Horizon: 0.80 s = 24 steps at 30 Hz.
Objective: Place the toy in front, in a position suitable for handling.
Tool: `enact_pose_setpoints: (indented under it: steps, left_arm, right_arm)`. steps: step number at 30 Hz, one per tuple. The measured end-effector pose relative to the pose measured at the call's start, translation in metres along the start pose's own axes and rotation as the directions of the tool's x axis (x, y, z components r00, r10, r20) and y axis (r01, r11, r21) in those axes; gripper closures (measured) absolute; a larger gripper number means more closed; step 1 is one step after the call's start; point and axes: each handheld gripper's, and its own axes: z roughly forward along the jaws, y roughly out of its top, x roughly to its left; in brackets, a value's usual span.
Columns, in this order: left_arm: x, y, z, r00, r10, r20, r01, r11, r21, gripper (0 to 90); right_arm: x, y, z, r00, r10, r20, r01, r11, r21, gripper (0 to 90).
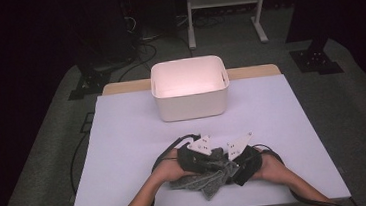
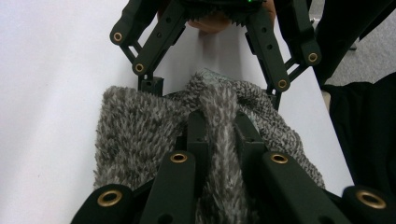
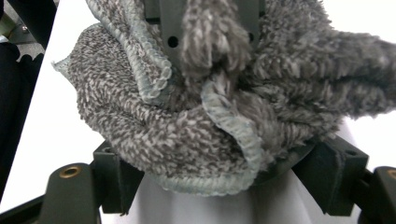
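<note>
A grey fuzzy cloth (image 1: 205, 180) with a pale blue hem lies bunched near the front edge of the white table (image 1: 124, 138). My left gripper (image 1: 207, 162) is shut on a raised fold of it; in the left gripper view the fold (image 2: 219, 107) runs up between the jaws of that gripper (image 2: 218, 122). My right gripper (image 1: 228, 169) faces it from the right. Its jaws stand wide apart, and the cloth (image 3: 187, 135) drapes over the gap of the gripper (image 3: 217, 173). The left gripper (image 3: 210, 28) pinches the cloth just beyond. The right gripper (image 2: 212, 88) straddles the cloth's far side.
A white bin (image 1: 191, 107) stands at the back centre of the table, its inside bare. Black cables trail from both grippers along the table's front. Dark floor, stands and a white frame lie beyond the table.
</note>
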Motion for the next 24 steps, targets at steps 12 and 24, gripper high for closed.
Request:
enact_pose_setpoints:
  steps: [12,24]
  left_arm:
    - [-0.005,-0.019,-0.021,0.9988,-0.017,-0.046,0.017,0.9998,-0.007,80.4]
    - [-0.010,-0.064,-0.053,0.9878,-0.099,-0.120,0.101,0.9948,0.008,80.3]
  right_arm:
    - [0.001,0.001,0.000,1.0000,-0.006,0.006,0.006,1.000,0.006,22.6]
    - [0.000,0.000,0.000,1.0000,-0.006,0.007,0.006,1.000,0.003,22.5]
